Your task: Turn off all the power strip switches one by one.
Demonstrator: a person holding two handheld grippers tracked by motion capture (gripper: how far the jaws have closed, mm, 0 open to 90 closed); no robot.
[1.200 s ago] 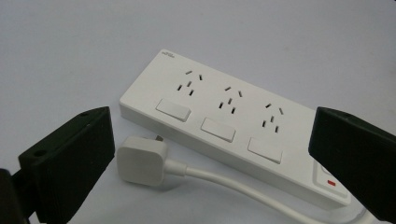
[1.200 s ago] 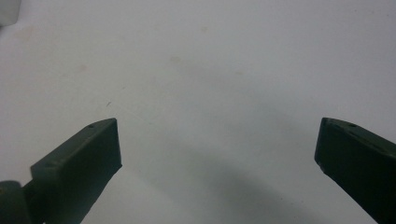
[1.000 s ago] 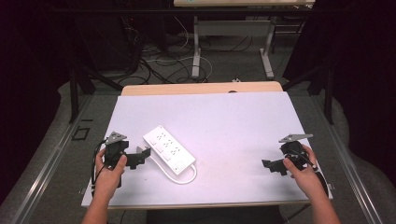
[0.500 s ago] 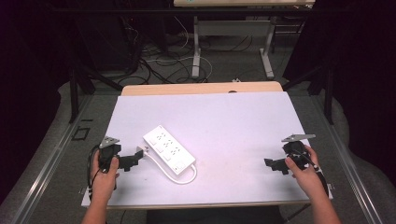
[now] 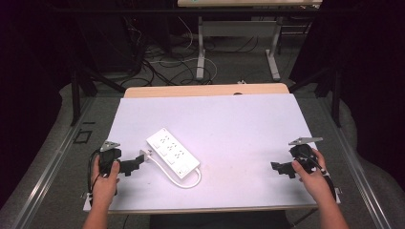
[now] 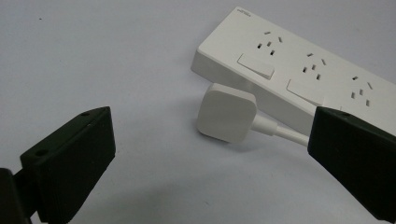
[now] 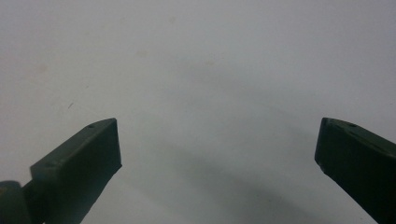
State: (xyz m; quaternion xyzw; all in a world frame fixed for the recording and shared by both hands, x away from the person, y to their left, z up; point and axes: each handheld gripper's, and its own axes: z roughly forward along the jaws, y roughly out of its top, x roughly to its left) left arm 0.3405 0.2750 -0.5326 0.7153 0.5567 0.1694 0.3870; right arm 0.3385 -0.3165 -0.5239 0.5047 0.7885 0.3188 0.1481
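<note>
Power strip (image 5: 172, 152) lies flat on the white table (image 5: 239, 129), left of centre, its own white plug (image 6: 227, 112) resting against its near side. Your left tongs (image 6: 210, 149) stand spread around that plug, apparently lined up to pinch it. Your right tongs (image 5: 278, 167) wait spread, well apart, holding nothing.

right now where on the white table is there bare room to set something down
The broad patch between the power strip and the right gripper is bare, as is the far band of the table behind the strip. It is crowded near the left gripper, where the plug and its cord lie.
</note>
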